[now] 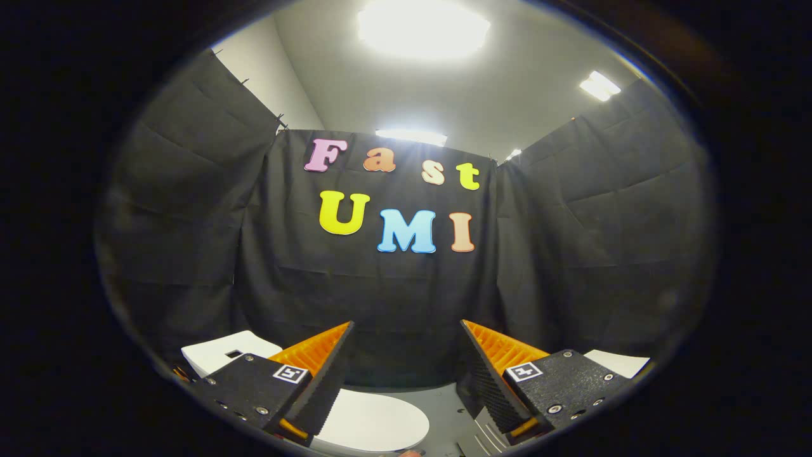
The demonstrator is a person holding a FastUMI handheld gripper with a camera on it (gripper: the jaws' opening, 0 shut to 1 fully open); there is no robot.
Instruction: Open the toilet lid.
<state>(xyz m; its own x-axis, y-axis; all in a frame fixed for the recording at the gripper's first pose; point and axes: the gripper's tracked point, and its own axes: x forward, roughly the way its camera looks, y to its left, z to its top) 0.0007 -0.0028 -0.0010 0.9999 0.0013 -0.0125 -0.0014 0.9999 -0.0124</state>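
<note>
The white toilet lid [371,422] lies flat and closed, low between my fingers and partly hidden behind the left one. My gripper [406,333] hangs above it, open, with a wide gap and nothing between the fingers. Both fingertips point at the dark cloth wall beyond the toilet, well above the lid. A white boxy part [222,352], apparently the tank, shows beyond the left finger.
Black cloth walls [393,292] close the booth on three sides. A grey floor [447,406] runs beside the toilet. A white flat object [618,363] sits behind the right finger. Bright ceiling lights [422,28] shine overhead.
</note>
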